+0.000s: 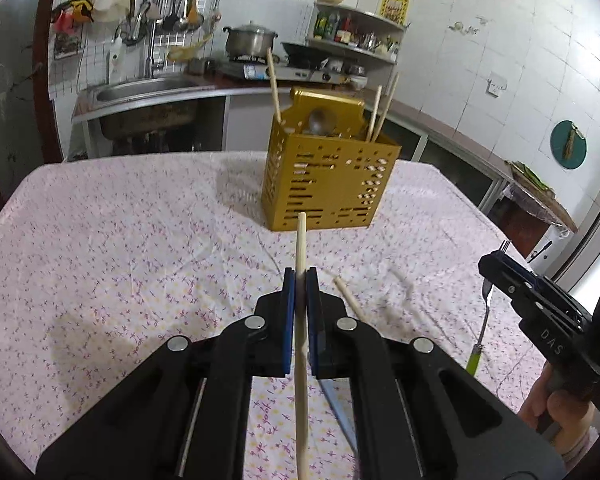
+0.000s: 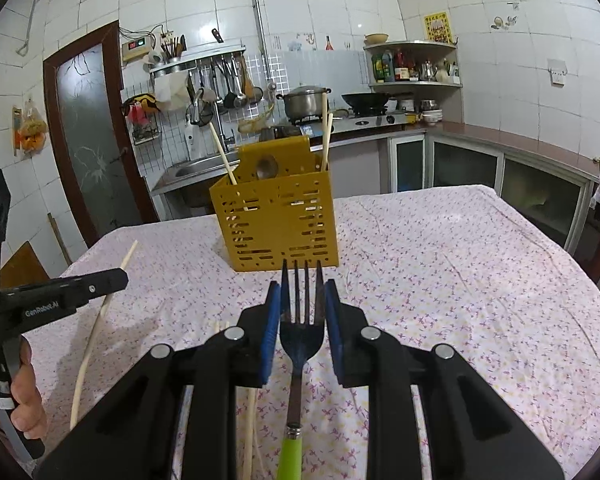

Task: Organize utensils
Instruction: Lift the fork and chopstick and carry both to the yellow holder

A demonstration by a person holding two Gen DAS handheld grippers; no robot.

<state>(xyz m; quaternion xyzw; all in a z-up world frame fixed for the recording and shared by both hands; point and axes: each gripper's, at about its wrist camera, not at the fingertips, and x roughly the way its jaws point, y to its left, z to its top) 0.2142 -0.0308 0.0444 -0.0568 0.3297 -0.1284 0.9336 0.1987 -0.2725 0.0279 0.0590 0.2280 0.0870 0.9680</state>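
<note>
Tablecloth (image 1: 140, 240): left gripper (image 1: 300, 280) clamps chopstick (image 1: 301, 248), right gripper (image 2: 302, 292) pinches fork (image 2: 300, 340); caddy (image 2: 276, 228) ahead.

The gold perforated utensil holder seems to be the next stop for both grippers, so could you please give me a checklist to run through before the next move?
1. Left gripper is shut on the pale wooden chopstick: ok.
2. Right gripper has the green-handled metal fork between its pads; the jaws do not look fully closed on it: cannot tell.
3. Gold perforated utensil holder stands upright on the floral tablecloth: ok.
4. Room in the holder, which already has three chopsticks and a metal spoon: ok.
5. Grippers apart from each other: ok.
6. All utensils collected: not ok, a loose wooden chopstick lies on the cloth.
</note>
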